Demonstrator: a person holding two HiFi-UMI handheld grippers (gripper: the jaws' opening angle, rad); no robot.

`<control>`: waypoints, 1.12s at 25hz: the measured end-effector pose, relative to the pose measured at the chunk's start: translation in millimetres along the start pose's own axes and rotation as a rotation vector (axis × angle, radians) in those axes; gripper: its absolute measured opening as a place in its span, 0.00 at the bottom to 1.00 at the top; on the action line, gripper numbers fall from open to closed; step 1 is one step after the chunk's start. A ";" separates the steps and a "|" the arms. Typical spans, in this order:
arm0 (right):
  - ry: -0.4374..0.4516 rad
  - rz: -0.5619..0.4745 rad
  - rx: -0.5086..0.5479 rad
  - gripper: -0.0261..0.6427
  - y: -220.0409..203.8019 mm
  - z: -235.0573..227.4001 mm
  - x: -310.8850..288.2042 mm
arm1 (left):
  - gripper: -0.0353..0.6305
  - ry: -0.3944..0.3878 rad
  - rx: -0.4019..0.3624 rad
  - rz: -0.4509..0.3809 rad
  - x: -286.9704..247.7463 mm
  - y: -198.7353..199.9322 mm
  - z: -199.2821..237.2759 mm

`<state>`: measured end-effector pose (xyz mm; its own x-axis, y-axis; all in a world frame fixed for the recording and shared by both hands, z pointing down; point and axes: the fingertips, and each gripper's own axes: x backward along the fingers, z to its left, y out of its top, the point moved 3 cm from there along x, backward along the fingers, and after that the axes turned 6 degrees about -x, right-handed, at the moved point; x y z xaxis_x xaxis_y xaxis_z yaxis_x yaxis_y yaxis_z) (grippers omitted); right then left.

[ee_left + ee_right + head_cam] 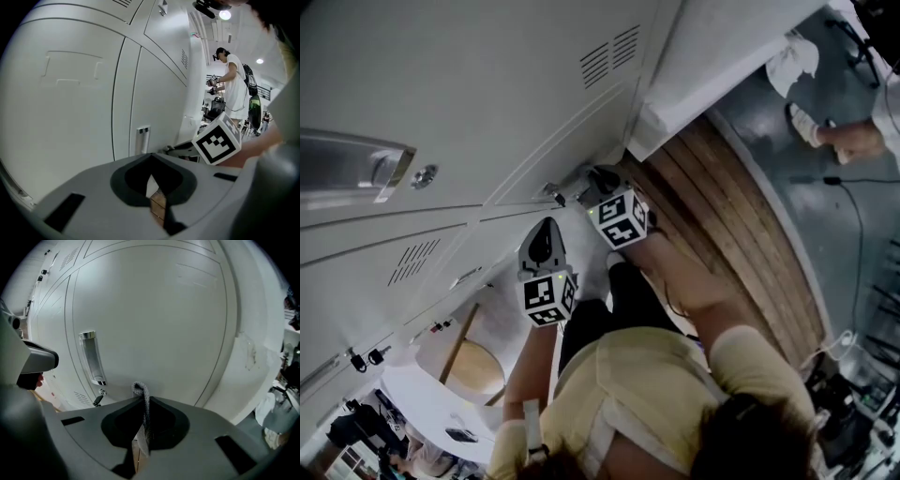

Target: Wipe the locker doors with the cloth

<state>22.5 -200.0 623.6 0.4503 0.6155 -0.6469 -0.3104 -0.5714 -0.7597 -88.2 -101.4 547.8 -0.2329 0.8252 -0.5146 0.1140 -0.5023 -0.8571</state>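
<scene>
In the right gripper view the right tongs [141, 401] fill the bottom centre of the frame, jaws closed on a thin fold of grey cloth [142, 397] that loops out just past their tips. Whether the loop touches the pale locker door [159, 310] behind it cannot be told. Left of the cloth on that door are an upright metal handle [91, 357] and, lower down, a small key [98, 400]. In the left gripper view the left tongs [151, 164] sit at bottom centre with jaws together and nothing between them. They face more lockers [79, 93], with the right gripper's marker cube [217, 139] to their right. From the head view both tongs are at frame centre, held near the lockers at upper left. A wooden floor strip [727, 202] runs along the right. Far off, another person [233, 86] stands at the upper right of the left gripper view.
</scene>
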 end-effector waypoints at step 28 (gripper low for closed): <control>-0.247 -0.003 -0.110 0.06 5.2 -77.7 3.3 | 0.04 -0.026 0.013 -0.007 -27.2 16.1 -3.7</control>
<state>87.4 -243.1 622.7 0.2293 0.7232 -0.6515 -0.2109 -0.6165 -0.7586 -76.5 -131.0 547.9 -0.2588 0.8216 -0.5080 0.1001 -0.5002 -0.8601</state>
